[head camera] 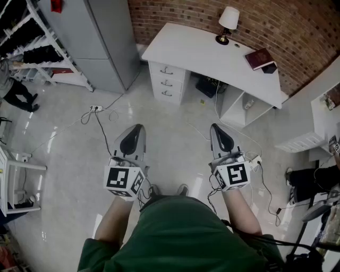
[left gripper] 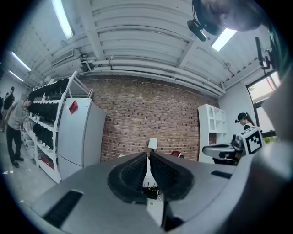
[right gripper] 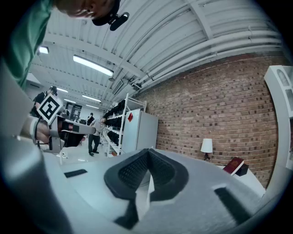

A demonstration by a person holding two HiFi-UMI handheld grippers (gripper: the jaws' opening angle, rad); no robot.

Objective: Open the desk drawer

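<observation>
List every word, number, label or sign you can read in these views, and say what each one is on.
No text can be read in any view.
Red book on the white desk: cover too small to read.
Red tag by the grey cabinet: too small to read.
Left marker cube and right marker cube: square patterns only, no letters.

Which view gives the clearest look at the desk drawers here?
The head view: all three stacked drawers, handles included, show under the white desk's left end. The left gripper view blocks them with its fingers; the right gripper view shows only the lamp and book on top.
</observation>
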